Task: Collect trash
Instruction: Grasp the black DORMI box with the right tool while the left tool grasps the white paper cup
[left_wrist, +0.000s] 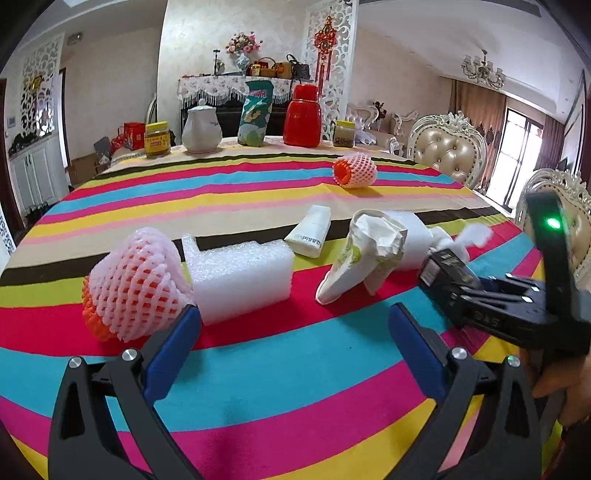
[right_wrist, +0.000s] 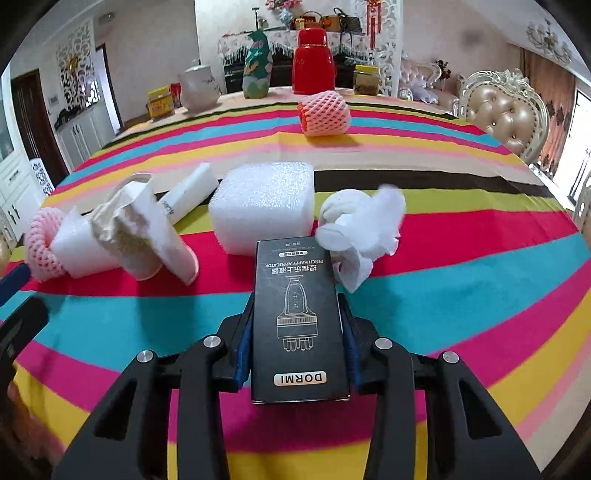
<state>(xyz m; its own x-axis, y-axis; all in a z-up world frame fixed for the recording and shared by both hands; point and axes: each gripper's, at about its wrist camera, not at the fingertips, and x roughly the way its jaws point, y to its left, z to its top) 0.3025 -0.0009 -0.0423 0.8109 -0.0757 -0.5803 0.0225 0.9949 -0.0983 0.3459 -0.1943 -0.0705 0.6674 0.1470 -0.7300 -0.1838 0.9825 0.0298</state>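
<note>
My right gripper (right_wrist: 297, 325) is shut on a black DORMI carton (right_wrist: 299, 317), held just above the striped cloth; it also shows in the left wrist view (left_wrist: 447, 280). My left gripper (left_wrist: 291, 332) is open and empty, low over the cloth. Just beyond its left finger lie a pink-and-orange foam fruit net (left_wrist: 129, 284) and a white foam block (left_wrist: 240, 277). A crumpled paper cup (left_wrist: 362, 251), a small white box (left_wrist: 312, 230), crumpled tissue (right_wrist: 362, 229) and a second white foam block (right_wrist: 264, 206) lie nearby. Another fruit net (left_wrist: 354, 170) lies farther back.
At the table's far edge stand a yellow-lidded jar (left_wrist: 157, 139), a white teapot (left_wrist: 201, 127), a green snack bag (left_wrist: 255, 112), a red flask (left_wrist: 303, 116) and another jar (left_wrist: 344, 133). Padded chairs (left_wrist: 448, 149) stand at the right side.
</note>
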